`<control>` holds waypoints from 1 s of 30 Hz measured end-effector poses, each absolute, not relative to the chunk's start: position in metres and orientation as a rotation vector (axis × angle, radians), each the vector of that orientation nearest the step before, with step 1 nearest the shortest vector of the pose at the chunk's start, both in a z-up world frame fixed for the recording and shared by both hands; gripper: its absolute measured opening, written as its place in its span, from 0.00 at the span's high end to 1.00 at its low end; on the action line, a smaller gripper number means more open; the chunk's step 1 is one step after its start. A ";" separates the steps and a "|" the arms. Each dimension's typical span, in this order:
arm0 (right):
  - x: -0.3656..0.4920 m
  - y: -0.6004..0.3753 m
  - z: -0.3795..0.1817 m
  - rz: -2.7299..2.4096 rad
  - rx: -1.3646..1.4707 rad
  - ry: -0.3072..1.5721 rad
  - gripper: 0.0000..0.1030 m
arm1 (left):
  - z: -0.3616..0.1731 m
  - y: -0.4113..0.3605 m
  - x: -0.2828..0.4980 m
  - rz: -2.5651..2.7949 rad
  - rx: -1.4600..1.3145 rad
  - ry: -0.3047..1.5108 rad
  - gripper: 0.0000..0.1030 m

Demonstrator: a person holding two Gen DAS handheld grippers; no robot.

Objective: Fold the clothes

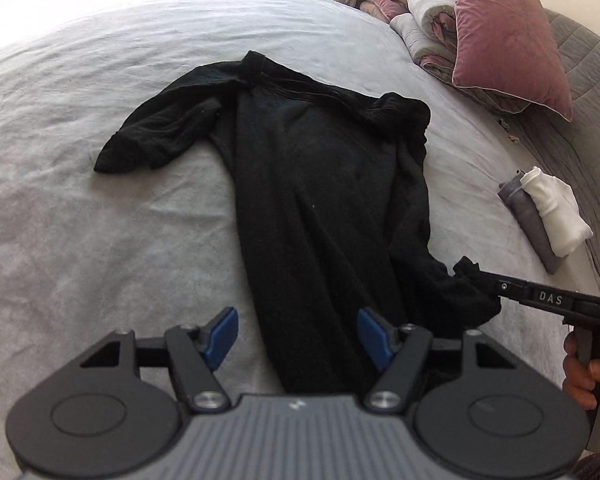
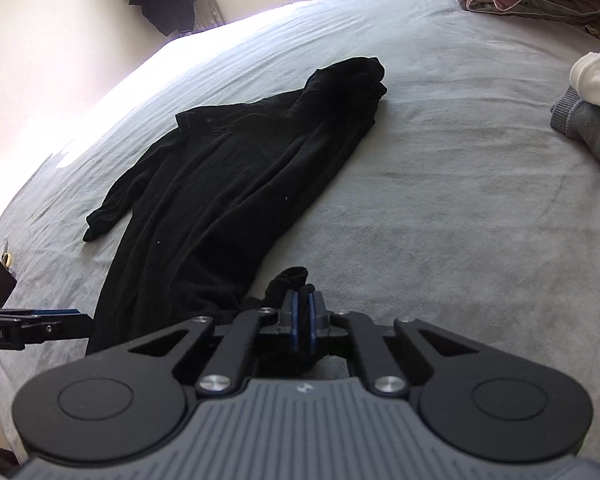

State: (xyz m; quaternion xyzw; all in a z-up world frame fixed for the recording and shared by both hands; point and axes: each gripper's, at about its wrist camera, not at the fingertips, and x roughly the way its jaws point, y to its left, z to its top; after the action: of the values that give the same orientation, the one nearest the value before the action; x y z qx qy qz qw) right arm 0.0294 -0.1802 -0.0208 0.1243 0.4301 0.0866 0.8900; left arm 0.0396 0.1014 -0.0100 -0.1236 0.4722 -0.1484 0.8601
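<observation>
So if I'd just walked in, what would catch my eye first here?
Probably the black garment spread long across the middle of the pale grey bed, one sleeve flung out to the side. Next, the right claw pinched shut on the end of its other sleeve, while the left claw hangs open over the hem. A purple pillow sits at the bed's far corner.

We saw a plain black garment lying on a pale grey bedsheet, with a folded white cloth over a folded grey one at three o'clock. At one o'clock sat a dusty-pink pillow with pale piping beside grey-and-white bedding. Both grippers were black with blue pads, their bodies ribbed grey.
</observation>
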 end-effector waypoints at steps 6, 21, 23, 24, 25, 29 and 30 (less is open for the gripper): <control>-0.009 -0.207 -0.018 0.068 0.276 0.931 0.94 | -0.021 0.116 0.016 -0.356 -0.300 1.002 0.34; -0.040 -0.261 -0.015 -0.004 0.199 0.868 0.94 | -0.036 0.112 -0.027 -0.608 -0.302 1.042 0.45; -0.042 -0.259 -0.014 -0.003 0.185 0.854 0.86 | -0.037 0.104 -0.029 -0.630 -0.292 1.043 0.53; -0.044 -0.259 -0.013 -0.004 0.174 0.846 0.86 | -0.038 0.100 -0.029 -0.641 -0.285 1.045 0.57; -0.045 -0.258 -0.011 -0.006 0.161 0.834 0.86 | -0.038 0.096 -0.030 -0.650 -0.277 1.046 0.60; -0.050 -0.259 -0.003 0.030 0.137 0.797 0.69 | -0.037 0.091 -0.034 -0.571 -0.250 1.012 0.98; -0.051 -0.258 -0.002 0.050 0.129 0.794 0.59 | -0.032 0.093 -0.036 -0.546 -0.247 0.981 0.98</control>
State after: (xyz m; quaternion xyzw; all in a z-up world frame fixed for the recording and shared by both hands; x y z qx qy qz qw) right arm -0.0509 -0.2579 -0.0019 0.0626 0.3862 0.0243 0.9200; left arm -0.0360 0.0927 -0.0322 -0.1169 0.4639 -0.2581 0.8393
